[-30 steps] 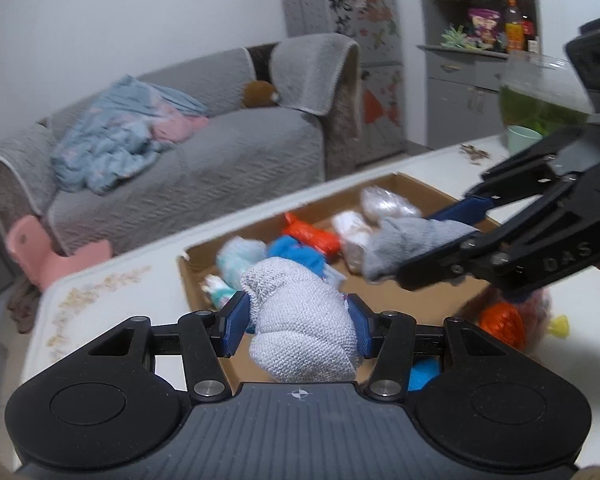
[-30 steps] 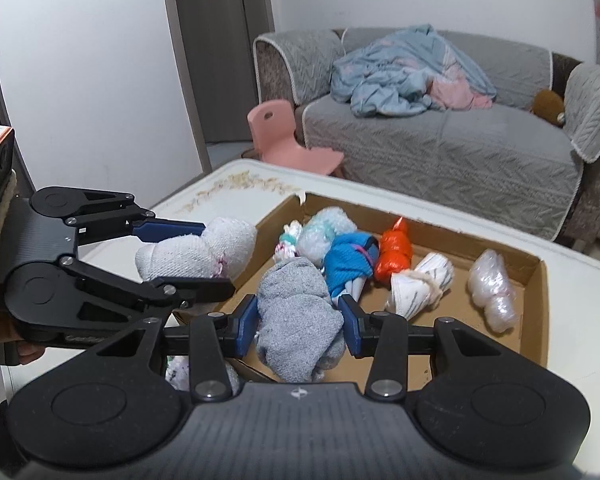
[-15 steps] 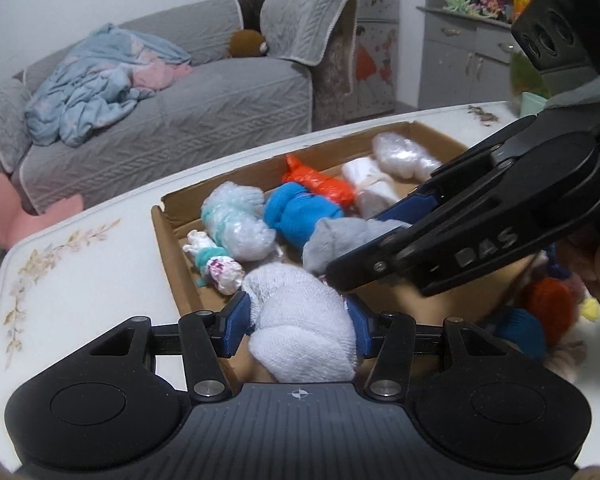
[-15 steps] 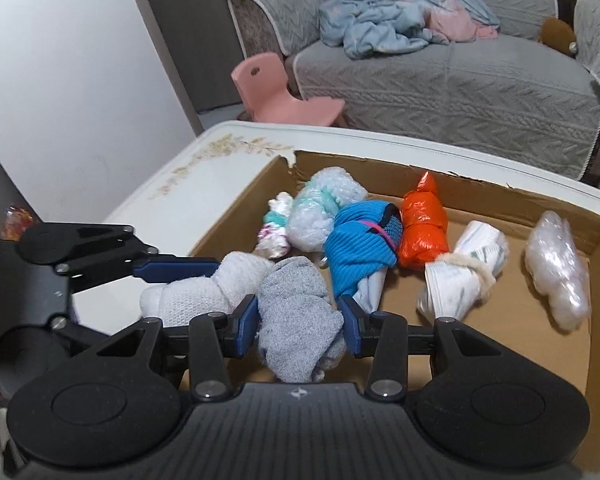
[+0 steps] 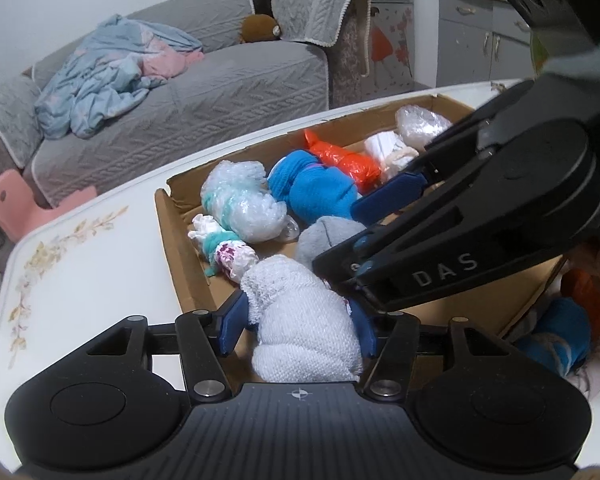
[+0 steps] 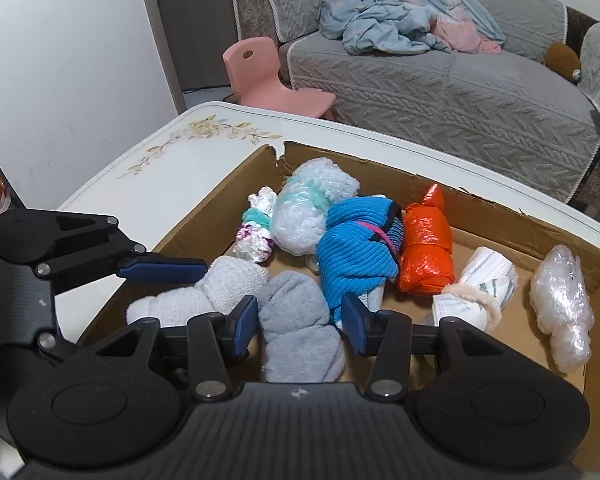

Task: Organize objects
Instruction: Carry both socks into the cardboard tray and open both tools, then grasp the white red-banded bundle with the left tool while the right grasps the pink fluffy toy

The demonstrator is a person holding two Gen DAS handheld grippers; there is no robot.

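A person holds two handheld grippers side by side over a shallow cardboard box [image 6: 480,210] on a white table [image 6: 188,152]. The left gripper [image 5: 296,316] has its blue fingers closed on a white knitted bundle [image 5: 304,320], which fills the gap between them. The bundle's long axis runs forward along the fingers, and it sits at the box's near left corner, low over the floor or already touching it; I cannot tell which. The right gripper [image 6: 298,312] has its fingers a little apart around a grey sock bundle [image 6: 300,332]. Whether they grip or only flank it is unclear. This bundle also points away along the fingers, just right of the white one. Further into the box lie a blue knitted bundle [image 6: 356,256], an orange plastic bundle [image 6: 424,244] and a clear bubble-wrap bundle [image 6: 312,208]. The free cardboard lies directly beneath both grippers, so letting go there looks like the next move.
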